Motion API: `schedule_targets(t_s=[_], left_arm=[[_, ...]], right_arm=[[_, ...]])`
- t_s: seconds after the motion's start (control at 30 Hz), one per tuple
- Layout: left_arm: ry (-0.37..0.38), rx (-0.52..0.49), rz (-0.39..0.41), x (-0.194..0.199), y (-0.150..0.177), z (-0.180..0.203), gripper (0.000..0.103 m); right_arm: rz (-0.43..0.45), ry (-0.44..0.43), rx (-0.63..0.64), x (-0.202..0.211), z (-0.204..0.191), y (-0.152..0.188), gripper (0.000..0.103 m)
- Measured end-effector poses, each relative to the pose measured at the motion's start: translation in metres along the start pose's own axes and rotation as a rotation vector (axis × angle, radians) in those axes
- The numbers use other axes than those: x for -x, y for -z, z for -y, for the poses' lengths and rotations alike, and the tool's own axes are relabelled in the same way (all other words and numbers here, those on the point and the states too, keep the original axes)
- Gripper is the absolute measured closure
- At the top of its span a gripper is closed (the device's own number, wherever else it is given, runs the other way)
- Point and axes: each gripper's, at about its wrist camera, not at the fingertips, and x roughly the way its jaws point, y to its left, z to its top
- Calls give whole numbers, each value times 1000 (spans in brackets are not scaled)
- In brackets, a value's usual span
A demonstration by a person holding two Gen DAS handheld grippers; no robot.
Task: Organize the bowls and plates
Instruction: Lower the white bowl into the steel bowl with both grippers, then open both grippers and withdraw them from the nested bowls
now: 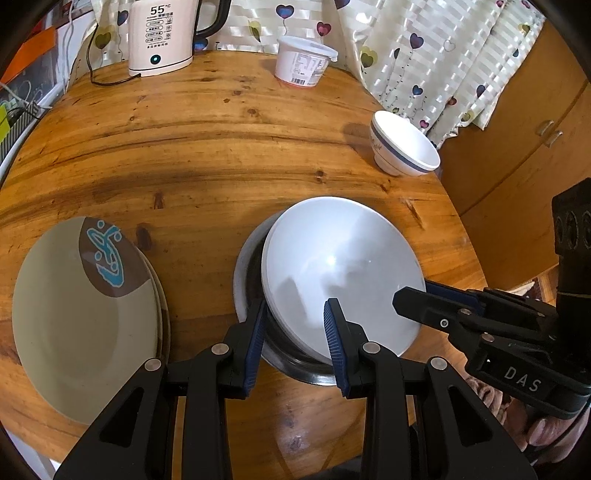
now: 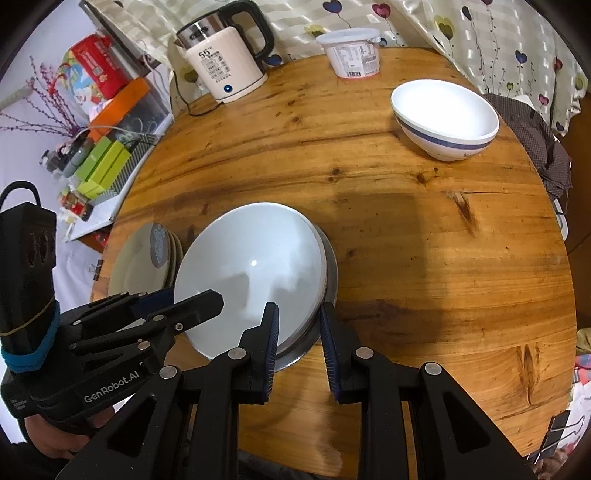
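A: While both tongs sit at the white plate (image 1: 340, 273), we take the steel bowl (image 1: 295, 363) as landmark. That plate rests tilted inside it, leaning toward its right rim in the left wrist view.

B: Agreed. We see the left tongs (image 1: 297, 345) astride the plate's near-left edge, one blue pad outside, one over the plate face. We cannot tell whether the pads press.

A: Same for the right tongs (image 2: 299, 349). In the right wrist view they straddle the near-right edges of plate and steel bowl; a gap shows beside each pad, so we log them as apart, not clamped.

B: We note the stack of beige plates (image 1: 81, 317) left of the steel bowl on the wooden surface (image 1: 207, 155), close beside but not touching.

A: Beyond the steel bowl to the right, well apart, stands the blue-banded bowl (image 2: 445, 120), upright near the surface's edge.

B: Farther back from the steel bowl we record a kettle (image 1: 162, 35) and a white tub (image 1: 304, 62).
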Motion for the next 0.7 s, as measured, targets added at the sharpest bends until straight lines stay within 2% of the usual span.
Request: schedule_targets(t_s=[0.23,0.6,0.67,0.7], left_arm=[[-19,-18,8,1,1,2,69],[-47,-2,80,15,-1,-3,67],[-52,12,82,15,-1,-7,67],[-53,22,81,14,-1,-10,67]], right_arm=[[0,5,6,-2,1,1,78],[34,15,23,6,-3,0,77],[49,22,25,11,-3,-1,75],[57,24,24,13,-2,-2,70]])
